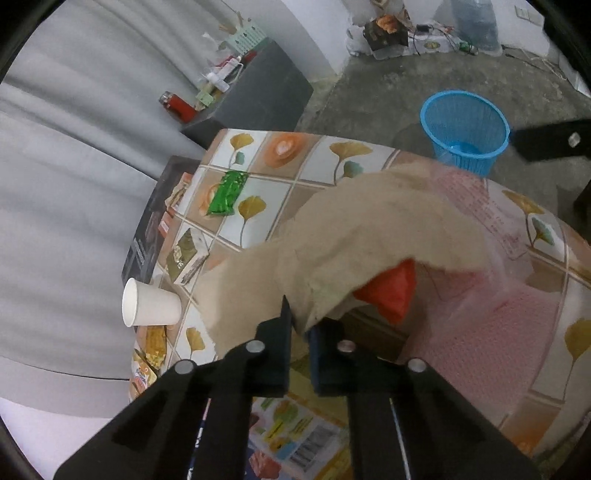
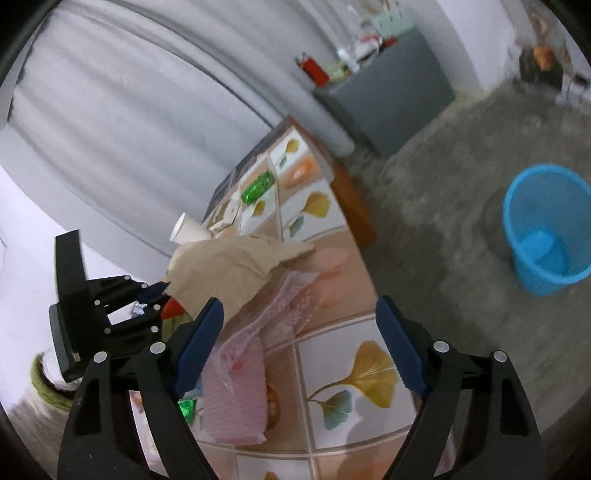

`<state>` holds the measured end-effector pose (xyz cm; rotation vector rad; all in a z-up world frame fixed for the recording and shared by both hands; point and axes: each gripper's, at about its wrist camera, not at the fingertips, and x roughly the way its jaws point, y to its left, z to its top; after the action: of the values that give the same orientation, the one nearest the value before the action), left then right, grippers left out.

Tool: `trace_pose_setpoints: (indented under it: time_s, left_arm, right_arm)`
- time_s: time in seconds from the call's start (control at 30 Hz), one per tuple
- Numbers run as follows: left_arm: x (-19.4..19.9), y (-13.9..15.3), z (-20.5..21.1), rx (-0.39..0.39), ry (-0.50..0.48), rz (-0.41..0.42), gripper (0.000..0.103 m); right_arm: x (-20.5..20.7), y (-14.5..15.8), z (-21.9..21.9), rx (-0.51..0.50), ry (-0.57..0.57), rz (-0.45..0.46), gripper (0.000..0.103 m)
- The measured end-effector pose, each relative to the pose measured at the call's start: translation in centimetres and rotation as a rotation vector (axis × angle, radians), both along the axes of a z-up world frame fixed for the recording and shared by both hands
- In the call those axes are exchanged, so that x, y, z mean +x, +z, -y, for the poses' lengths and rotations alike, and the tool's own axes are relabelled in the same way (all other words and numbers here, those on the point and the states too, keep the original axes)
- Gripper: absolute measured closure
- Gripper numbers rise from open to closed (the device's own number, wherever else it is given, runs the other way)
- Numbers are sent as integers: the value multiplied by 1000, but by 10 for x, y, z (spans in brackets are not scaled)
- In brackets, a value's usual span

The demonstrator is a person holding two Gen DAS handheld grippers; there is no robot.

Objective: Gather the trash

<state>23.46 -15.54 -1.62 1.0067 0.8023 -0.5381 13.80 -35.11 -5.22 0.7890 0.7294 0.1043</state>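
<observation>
My left gripper is shut on the edge of a crumpled beige paper, which drapes over the table. Under the paper lie a red wrapper and a pink mesh bag. In the right wrist view my right gripper stands open above the pink mesh bag, with nothing between its pads. The left gripper shows there too, pinching the beige paper. A green wrapper and a tipped white paper cup lie further along the table. A blue mesh bin stands on the floor.
Small boxes and snack packets crowd the table's left edge by the grey curtain. A grey cabinet with bottles stands beyond the table. Bags and boxes sit on the concrete floor against the far wall.
</observation>
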Motion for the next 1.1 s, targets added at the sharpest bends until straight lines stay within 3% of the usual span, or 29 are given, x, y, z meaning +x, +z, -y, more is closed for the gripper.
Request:
trace_pose_setpoints:
  time_s: [0.2,0.4,0.6,0.8,0.97,1.1]
  left_arm:
    - [-2,30,-15,-112,62,-13,97]
    - [9,77,-46,-350,185,-51,98]
    - [0,130,-87,-596,271,39,98]
    - [-9,151,-115,-718,313,83,98]
    - [-10,145,-129,-795,334,-13,98]
    - [0,134,-143,-875,374,-169,98]
  right_arm:
    - [10,-17,1,160,65,-56,32]
    - [9,-23,-3,273,102,-91,35]
    - [15,-29,-6,357,106,-145,38]
    - [20,-36,-6,430,86,-180,38]
    - [30,-42,-10,457,65,-213,47]
    - [34,-45,-15,474,51,-236,58]
